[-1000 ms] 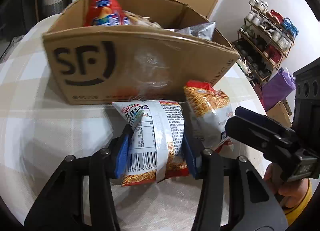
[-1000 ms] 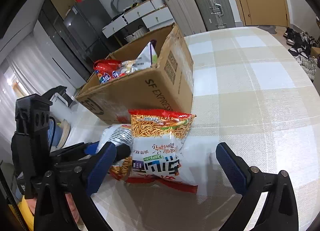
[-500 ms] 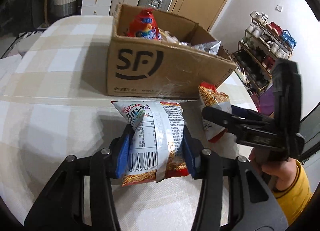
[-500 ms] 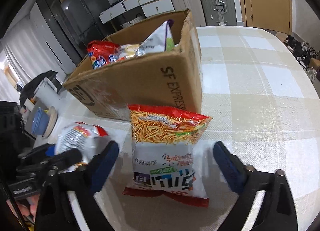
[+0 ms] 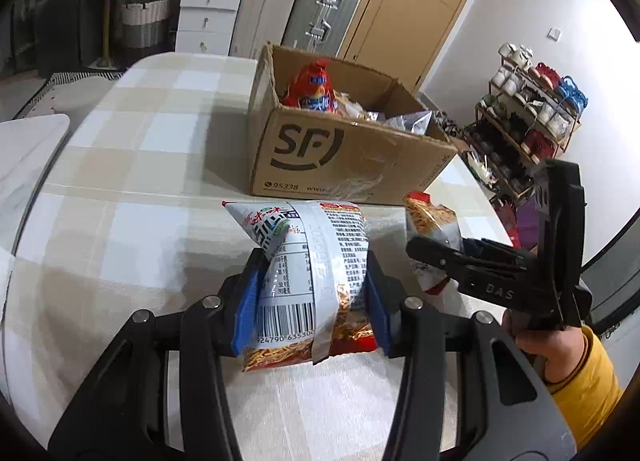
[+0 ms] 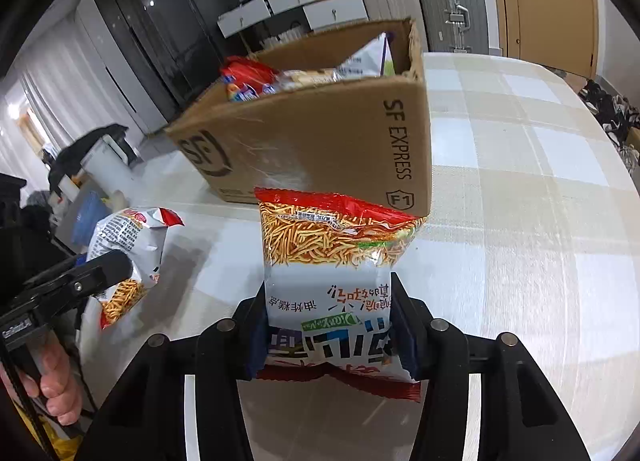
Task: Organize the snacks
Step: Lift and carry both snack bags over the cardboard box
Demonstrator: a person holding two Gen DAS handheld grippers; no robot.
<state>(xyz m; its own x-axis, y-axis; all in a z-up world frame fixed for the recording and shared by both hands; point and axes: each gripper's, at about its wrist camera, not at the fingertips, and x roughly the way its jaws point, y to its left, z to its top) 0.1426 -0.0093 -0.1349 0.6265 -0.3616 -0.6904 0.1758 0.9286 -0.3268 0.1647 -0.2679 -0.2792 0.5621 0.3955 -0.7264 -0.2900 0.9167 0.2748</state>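
Our left gripper (image 5: 312, 301) clamps one noodle-snack bag (image 5: 308, 273). Our right gripper (image 6: 330, 329) clamps another snack bag (image 6: 332, 281); the cardboard box (image 6: 320, 145) stands at 12 o'clock on the counter (image 6: 520, 221).

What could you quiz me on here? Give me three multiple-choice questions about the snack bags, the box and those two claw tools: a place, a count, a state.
1. Where is the cardboard box?
A. on the table
B. on the floor
C. on a chair

2. How many snack bags are clamped in grippers?
A. none
B. one
C. two

3. The box top is
A. taped shut
B. open
C. crushed flat

Answers:
1 A, it rests on the checked table.
2 C, the left gripper clamps one snack bag and the right gripper another snack bag.
3 B, packets show inside.
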